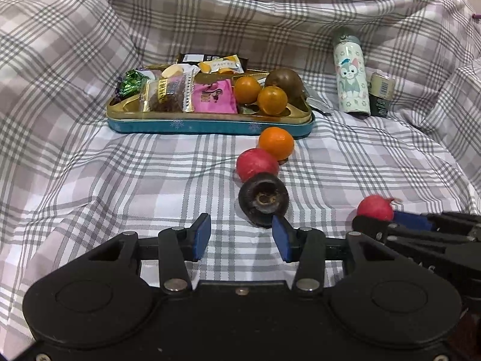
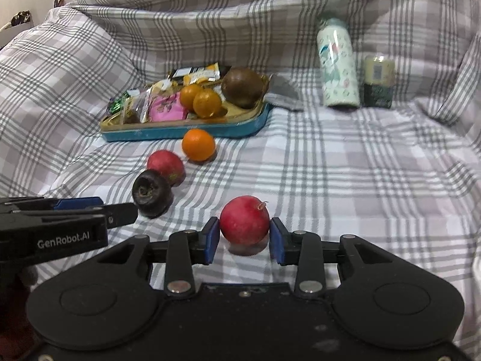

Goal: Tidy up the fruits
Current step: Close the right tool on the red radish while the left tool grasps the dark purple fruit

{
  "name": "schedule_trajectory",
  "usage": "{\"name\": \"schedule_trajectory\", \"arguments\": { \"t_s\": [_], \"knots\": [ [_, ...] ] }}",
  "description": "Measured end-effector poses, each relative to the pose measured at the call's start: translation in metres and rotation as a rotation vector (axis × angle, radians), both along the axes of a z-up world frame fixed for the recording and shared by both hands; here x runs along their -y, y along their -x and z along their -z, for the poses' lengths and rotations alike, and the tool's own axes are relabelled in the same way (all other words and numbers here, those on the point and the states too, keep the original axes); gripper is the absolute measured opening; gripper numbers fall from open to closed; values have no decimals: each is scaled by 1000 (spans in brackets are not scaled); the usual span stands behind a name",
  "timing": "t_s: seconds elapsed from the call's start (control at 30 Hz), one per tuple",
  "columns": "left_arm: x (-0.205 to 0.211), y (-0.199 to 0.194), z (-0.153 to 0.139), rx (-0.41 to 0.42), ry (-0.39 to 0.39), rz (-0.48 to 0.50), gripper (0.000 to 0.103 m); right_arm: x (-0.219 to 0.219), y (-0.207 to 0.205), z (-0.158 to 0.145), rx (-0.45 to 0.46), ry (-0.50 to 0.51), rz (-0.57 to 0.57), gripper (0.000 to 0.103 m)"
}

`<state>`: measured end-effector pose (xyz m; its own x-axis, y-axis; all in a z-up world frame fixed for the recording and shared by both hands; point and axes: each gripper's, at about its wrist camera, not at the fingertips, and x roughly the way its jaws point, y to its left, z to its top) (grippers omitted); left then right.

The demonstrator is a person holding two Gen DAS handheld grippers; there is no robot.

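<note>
While the left tongs (image 1: 240,234) hang spread wide and empty above a checked bedsheet (image 1: 120,180), their blue pads bracket bare cloth, with a dark, round fruit (image 1: 264,199) lying just beyond the right pad. Behind that dark fruit, touching it, sits a red fruit (image 1: 257,164), and behind that an orange (image 1: 276,143), the three forming a short line leading toward a teal tin tray (image 1: 210,126). The tray holds wrapped snacks (image 1: 180,90) on its left side and, on its right, two small oranges (image 1: 260,94) and a brown fruit (image 1: 284,84).

In the right wrist view, the right tongs (image 2: 244,237) sit low on the sheet with a second red fruit (image 2: 244,221) between their blue pads. The left pad meets the fruit; the right pad looks just shy of it, so a firm grip cannot be confirmed. This fruit rests on the bed, well apart from the tray.

Upright at the back right stand a cartoon-cat flask (image 1: 351,75) and, just beside it, a small dark jar (image 1: 381,94).
</note>
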<state>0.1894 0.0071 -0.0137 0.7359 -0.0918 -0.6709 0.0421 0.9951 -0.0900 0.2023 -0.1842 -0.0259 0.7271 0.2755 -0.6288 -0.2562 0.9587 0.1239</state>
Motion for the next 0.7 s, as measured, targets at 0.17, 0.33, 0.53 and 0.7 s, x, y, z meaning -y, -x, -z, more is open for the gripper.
{"name": "schedule_trajectory", "arguments": {
  "t_s": [0.17, 0.33, 0.53, 0.7],
  "knots": [
    [2, -2, -1, -13, 3, 3, 53, 1, 5, -3, 60, 87, 21, 38],
    [8, -4, -5, -14, -13, 6, 53, 4, 6, -2, 71, 155, 38, 38],
    [13, -12, -5, -33, -20, -11, 53, 10, -2, 4, 11, 152, 59, 38],
    [19, -23, -9, -25, -37, -12, 53, 13, -5, 6, -26, 127, 71, 38]
  ]
}}
